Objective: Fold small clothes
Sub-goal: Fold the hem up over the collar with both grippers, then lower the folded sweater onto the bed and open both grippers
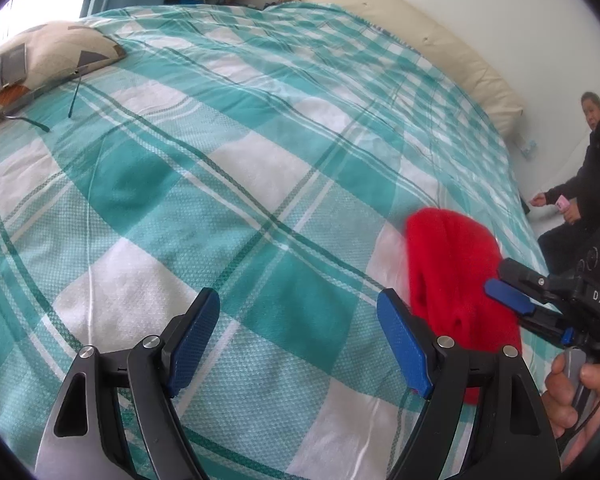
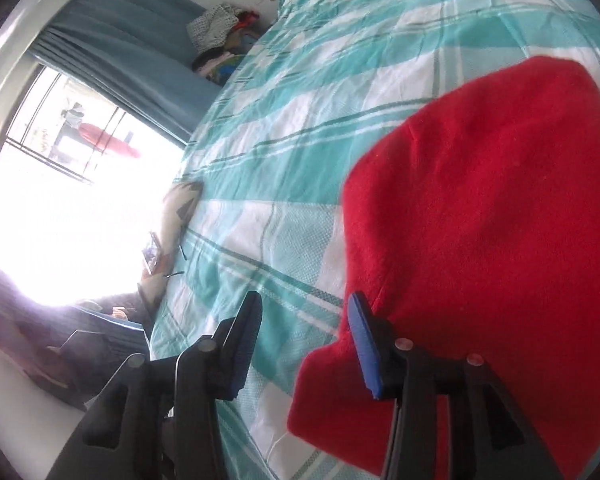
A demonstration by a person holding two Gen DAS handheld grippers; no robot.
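The left claw (image 1: 298, 336) is spread wide with nothing between its blue pads, hovering low over the checked bed sheet (image 1: 228, 184). Its right-hand finger sits just beside the near edge of the red garment (image 1: 452, 272), apart from it or barely brushing; which of the two cannot be told. The right claw (image 2: 304, 340) is likewise released and empty; in its own view one finger overlaps the red cloth's lower left corner while the other stands over bare sheet, so the fabric is not pinched.

The red garment (image 2: 492, 220) lies on the bed near the right-hand edge, looking already doubled into a thick rounded pad, with a fuzzy, fleece-like or knitted surface. It should handle as light, soft and limp: it will sag from any single grip and offers no stiffness to push against. The nap probably gives the pads good purchase, so slipping seems unlikely. The sensible hold is on an edge or corner, each claw taking one, pinching all layers together so the fold does not fall open.

A patterned pillow (image 1: 48, 56) lies well apart at the far side.
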